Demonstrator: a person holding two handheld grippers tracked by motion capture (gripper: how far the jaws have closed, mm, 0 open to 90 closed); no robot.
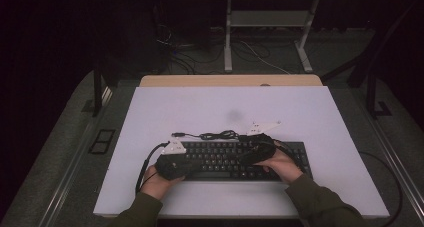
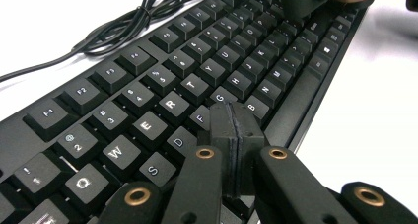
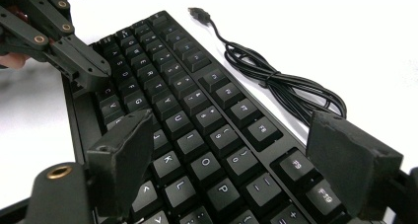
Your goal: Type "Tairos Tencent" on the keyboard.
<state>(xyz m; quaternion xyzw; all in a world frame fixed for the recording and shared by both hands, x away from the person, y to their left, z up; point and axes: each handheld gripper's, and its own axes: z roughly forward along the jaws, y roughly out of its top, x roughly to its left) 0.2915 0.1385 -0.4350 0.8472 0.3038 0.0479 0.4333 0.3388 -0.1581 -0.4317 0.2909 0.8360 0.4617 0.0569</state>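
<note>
A black keyboard lies on the white table top near the front edge. Its black cable is coiled just behind it and ends in a loose USB plug. My left gripper is shut with nothing between its pads. Its tip sits low over the letter keys around F and G; I cannot tell whether it touches them. From the right gripper view, the left gripper points down at the keyboard's left half. My right gripper stands open above the right half of the keys, holding nothing.
The white table top stretches wide behind and beside the keyboard. A wooden edge marks its far end. Behind it stand another table's legs and floor cables. Both forearms come in from the front edge.
</note>
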